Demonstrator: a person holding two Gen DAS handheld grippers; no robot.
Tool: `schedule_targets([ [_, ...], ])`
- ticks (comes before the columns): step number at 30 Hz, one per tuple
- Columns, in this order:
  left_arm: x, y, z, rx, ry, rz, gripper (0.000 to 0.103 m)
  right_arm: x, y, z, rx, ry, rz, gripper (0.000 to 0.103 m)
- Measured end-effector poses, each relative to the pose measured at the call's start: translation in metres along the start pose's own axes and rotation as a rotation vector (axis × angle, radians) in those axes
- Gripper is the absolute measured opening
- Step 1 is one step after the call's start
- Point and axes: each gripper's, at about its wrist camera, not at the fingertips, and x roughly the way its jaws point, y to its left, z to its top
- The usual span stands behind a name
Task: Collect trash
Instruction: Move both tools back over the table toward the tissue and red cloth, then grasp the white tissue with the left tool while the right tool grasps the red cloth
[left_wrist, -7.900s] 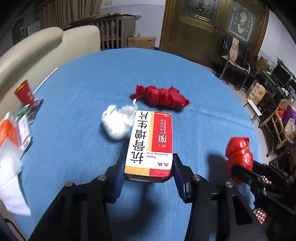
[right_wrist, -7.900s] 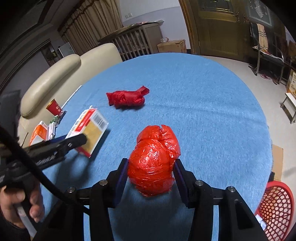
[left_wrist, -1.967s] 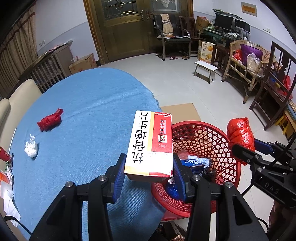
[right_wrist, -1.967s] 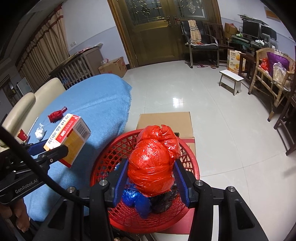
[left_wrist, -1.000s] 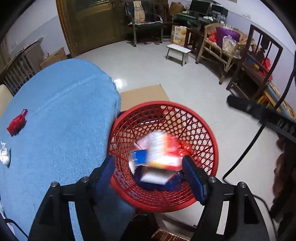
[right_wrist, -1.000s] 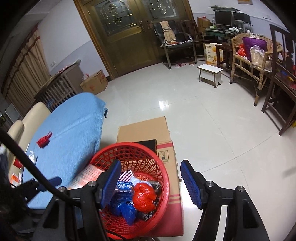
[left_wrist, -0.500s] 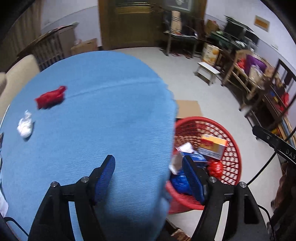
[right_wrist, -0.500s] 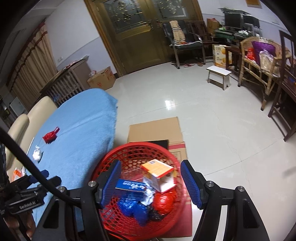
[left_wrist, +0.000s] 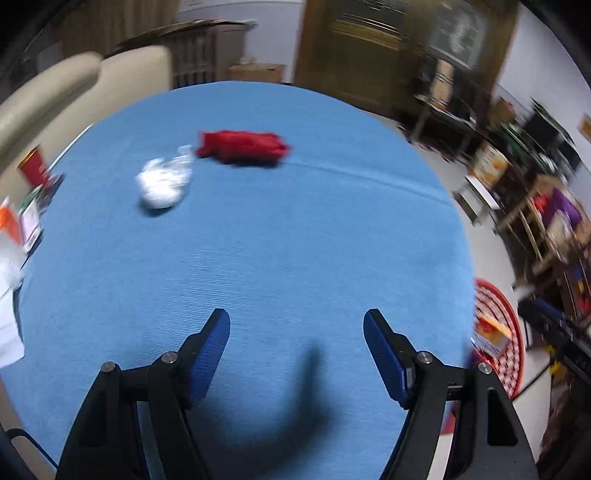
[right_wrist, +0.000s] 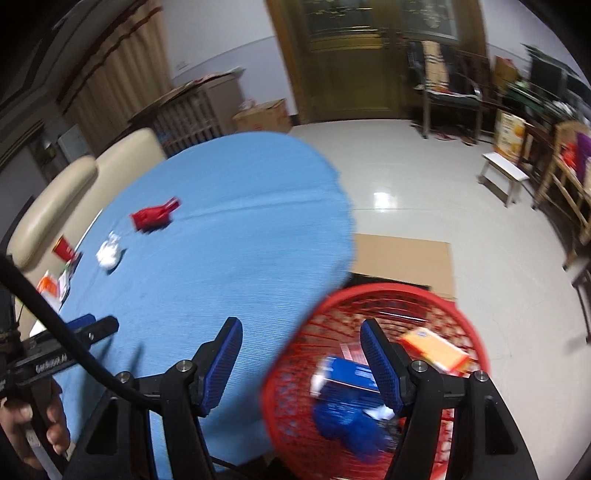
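Note:
A crumpled red bag (left_wrist: 242, 147) and a white wad of paper (left_wrist: 163, 181) lie on the far half of the round blue table (left_wrist: 288, 229); both also show in the right wrist view, the red bag (right_wrist: 153, 216) and the white wad (right_wrist: 109, 253). My left gripper (left_wrist: 296, 325) is open and empty above the table's near part. My right gripper (right_wrist: 301, 334) is open and empty, between the table edge and the red mesh basket (right_wrist: 461, 314). The basket holds the orange box (right_wrist: 434, 349), a blue pack (right_wrist: 351, 374) and other trash.
A red cup (left_wrist: 32, 170) and papers (left_wrist: 9, 236) sit at the table's left edge. A beige sofa (left_wrist: 70, 92) stands behind the table. Flat cardboard (right_wrist: 402, 256) lies on the floor by the basket. Chairs and a stool (right_wrist: 504, 173) stand at the right.
Both grippers let go of the box and the red bag, which now lie in the basket. Both have since swung left, back toward the table.

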Motion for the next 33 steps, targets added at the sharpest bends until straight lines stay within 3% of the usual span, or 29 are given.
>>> schedule_targets([
  [7,0.012,0.072,0.026,-0.188,-0.031,0.050,0.075,0.030,0.057,0.004,-0.094,0.051,0.047,0.070],
  [15,0.046,0.107,0.081,-0.237,-0.068,0.063,0.075,0.058,0.095,0.010,-0.142,0.092,0.064,0.070],
  [21,0.077,0.116,0.100,-0.236,-0.055,0.103,0.075,0.075,0.100,0.016,-0.139,0.119,0.063,0.070],
  [22,0.080,0.117,0.101,-0.227,-0.048,0.104,0.074,0.079,0.102,0.018,-0.142,0.123,0.062,0.070],
  [23,0.084,0.117,0.103,-0.217,-0.043,0.104,0.044,0.083,0.103,0.020,-0.145,0.127,0.062,0.070],
  [24,0.087,0.117,0.103,-0.193,-0.024,0.113,0.030,0.086,0.105,0.022,-0.148,0.130,0.062,0.070],
  [33,0.058,0.132,0.069,-0.169,-0.045,0.152,0.029,0.124,0.156,0.069,-0.256,0.081,0.122,0.070],
])
